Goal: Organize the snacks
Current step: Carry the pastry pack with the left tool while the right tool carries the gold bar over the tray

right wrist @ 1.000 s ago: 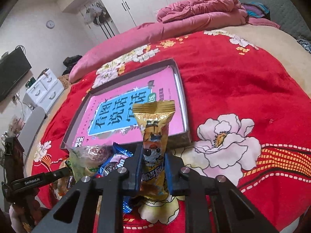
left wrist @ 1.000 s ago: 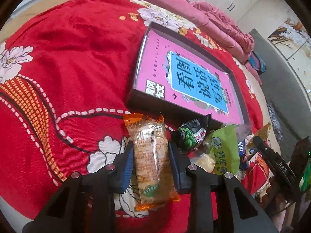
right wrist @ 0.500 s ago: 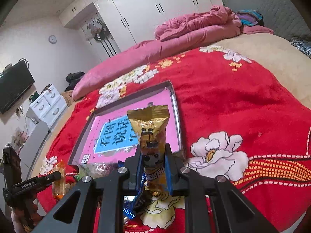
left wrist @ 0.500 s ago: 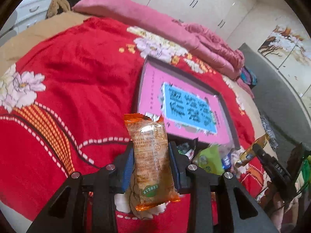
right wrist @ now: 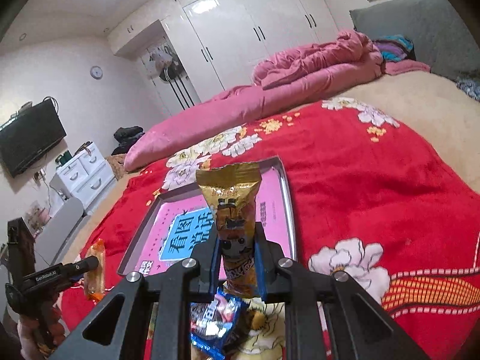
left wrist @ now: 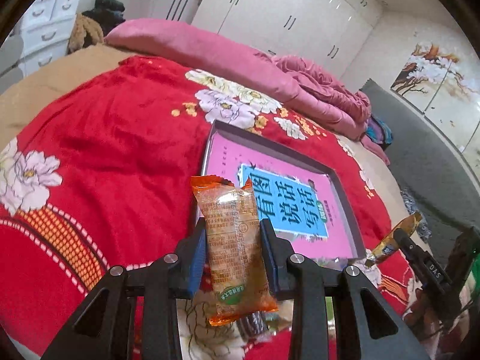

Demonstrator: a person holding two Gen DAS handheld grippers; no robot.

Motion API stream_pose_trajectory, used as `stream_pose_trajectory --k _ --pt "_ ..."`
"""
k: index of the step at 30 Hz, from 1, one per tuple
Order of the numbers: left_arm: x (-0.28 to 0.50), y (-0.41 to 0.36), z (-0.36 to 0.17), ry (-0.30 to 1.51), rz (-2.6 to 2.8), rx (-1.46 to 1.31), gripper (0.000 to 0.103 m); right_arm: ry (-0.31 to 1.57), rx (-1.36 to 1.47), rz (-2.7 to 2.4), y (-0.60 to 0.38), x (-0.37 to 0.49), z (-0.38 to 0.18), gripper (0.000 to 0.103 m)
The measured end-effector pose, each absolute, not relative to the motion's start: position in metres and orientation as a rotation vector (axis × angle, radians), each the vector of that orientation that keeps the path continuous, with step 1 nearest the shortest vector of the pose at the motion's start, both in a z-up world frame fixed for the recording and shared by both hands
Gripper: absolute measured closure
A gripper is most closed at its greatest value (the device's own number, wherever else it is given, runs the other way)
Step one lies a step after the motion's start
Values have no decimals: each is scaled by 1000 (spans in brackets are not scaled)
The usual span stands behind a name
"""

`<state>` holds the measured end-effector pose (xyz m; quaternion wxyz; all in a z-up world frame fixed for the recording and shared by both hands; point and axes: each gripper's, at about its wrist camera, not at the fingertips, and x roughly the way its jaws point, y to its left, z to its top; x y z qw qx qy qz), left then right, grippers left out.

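My left gripper (left wrist: 234, 249) is closed on an orange packet (left wrist: 235, 246), the blue pads pressing its two long sides. The packet stands upright between the fingers, its crimped top above the fingertips and its bottom end, with a green round label, hanging below them. From the right wrist camera I can see the same packet (right wrist: 95, 270) at the tip of the left gripper (right wrist: 90, 265), lifted off the red blanket (right wrist: 375, 186).

My right gripper (right wrist: 238, 258) is closed on a gold packet (right wrist: 232, 213) with a cartoon face printed on it. It is also upright, with its torn-looking top edge well above the fingertips. The left wrist camera shows that gold packet (left wrist: 393, 240) at the end of the right gripper (left wrist: 402, 240), off to the right of the tray.

The tray (left wrist: 345, 198) is a shallow dark-rimmed box lying flat on the blanket (left wrist: 105, 150). Its floor is pink with a blue panel of large Chinese characters. I see no snack lying inside it in either view; parts of its floor are hidden behind the two packets I am holding. In the right wrist view the tray (right wrist: 288, 198) sits straight ahead, beyond the gold packet.

Below my right gripper a blue snack wrapper (right wrist: 216, 324) lies on the blanket, outside the tray on its near side. Other wrappers beside it are too blurred to name.

A rolled pink quilt (right wrist: 270, 102) lies across the far side of the bed.
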<state>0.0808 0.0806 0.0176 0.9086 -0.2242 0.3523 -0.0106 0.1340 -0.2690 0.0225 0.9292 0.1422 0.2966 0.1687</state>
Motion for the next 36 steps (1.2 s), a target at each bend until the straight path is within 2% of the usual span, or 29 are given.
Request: stream_pose_trajectory --k 13,36 --pt "111 59 15 717 -11 -392 68 611 239 351 -248 154 18 83" --pt "149 46 -4 755 41 -327 68 765 225 342 -244 186 -18 83"
